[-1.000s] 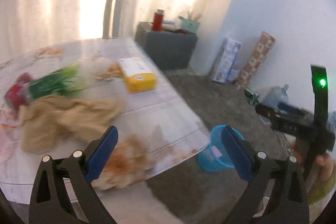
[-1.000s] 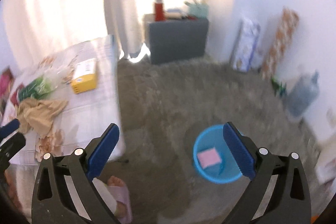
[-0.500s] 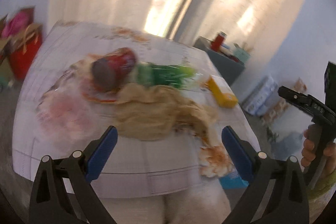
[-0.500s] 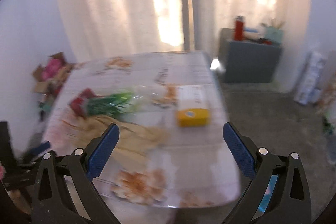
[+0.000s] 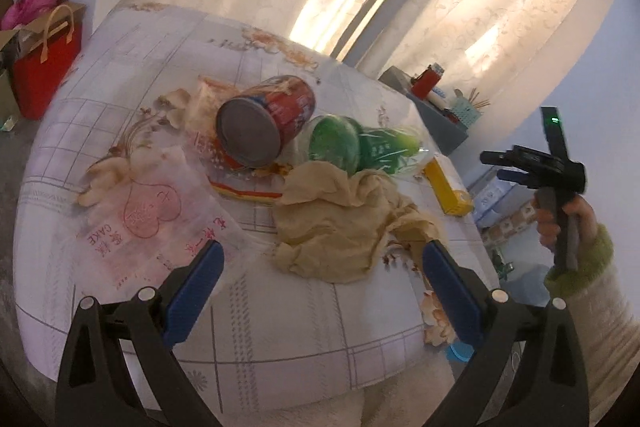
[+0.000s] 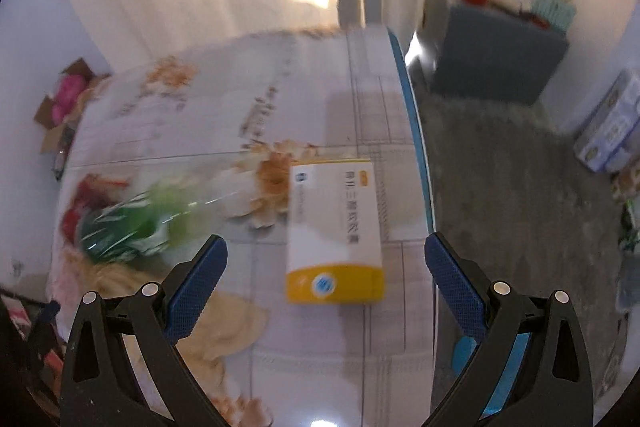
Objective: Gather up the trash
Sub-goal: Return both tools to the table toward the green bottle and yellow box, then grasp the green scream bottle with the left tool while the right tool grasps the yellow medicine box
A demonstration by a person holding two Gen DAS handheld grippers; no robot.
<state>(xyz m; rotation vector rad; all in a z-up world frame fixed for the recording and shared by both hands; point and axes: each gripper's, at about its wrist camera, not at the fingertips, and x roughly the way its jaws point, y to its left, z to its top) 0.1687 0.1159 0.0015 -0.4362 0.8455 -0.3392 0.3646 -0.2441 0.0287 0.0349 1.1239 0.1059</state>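
Trash lies on a table with a floral cloth (image 5: pixel 280 339). In the left wrist view I see a red can (image 5: pixel 266 125) on its side, a green plastic bottle (image 5: pixel 360 147), a crumpled tan cloth (image 5: pixel 340 223), a pink printed cake bag (image 5: pixel 156 223) and a yellow-and-white box (image 5: pixel 446 187). My left gripper (image 5: pixel 320 291) is open and empty above the table's near edge, in front of the cloth. My right gripper (image 6: pixel 326 285) is open and empty, with the box (image 6: pixel 334 231) between and just beyond its fingers. The right gripper also shows in the left wrist view (image 5: pixel 532 167), held in a hand.
A blue bin (image 6: pixel 496 387) stands on the grey carpet (image 6: pixel 520 207) below the table's right edge. A grey cabinet (image 6: pixel 496 55) with a red flask stands by the curtains. A red bag (image 5: pixel 44 63) and cardboard boxes sit left of the table.
Both grippers swung from the blue bin and floor back to the table. The left one now faces the can and cloth; the right one has closed in on the yellow box.
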